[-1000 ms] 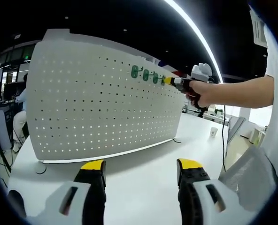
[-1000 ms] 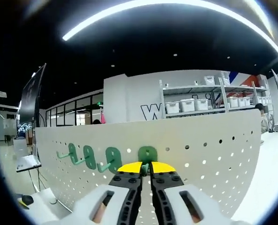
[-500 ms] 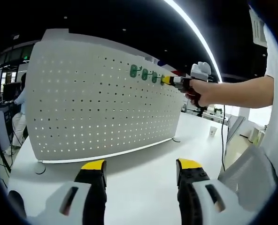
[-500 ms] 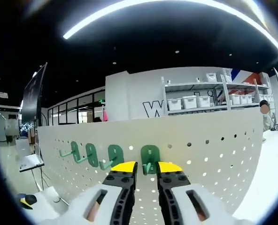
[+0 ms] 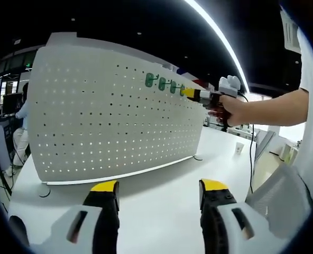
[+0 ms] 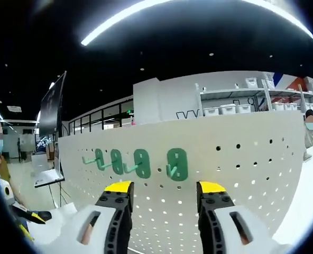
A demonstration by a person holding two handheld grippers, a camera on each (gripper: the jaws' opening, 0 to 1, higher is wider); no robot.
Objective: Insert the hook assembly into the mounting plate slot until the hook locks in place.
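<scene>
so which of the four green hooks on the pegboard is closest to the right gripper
The rightmost green hook in the right gripper view, set apart from the other three hooks and directly ahead between the open jaws of the right gripper.

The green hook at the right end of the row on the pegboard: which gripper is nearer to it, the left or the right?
The right gripper. Its open jaws stand just in front of that green hook, apart from it. The left gripper is low over the white table, far below the hooks.
</scene>
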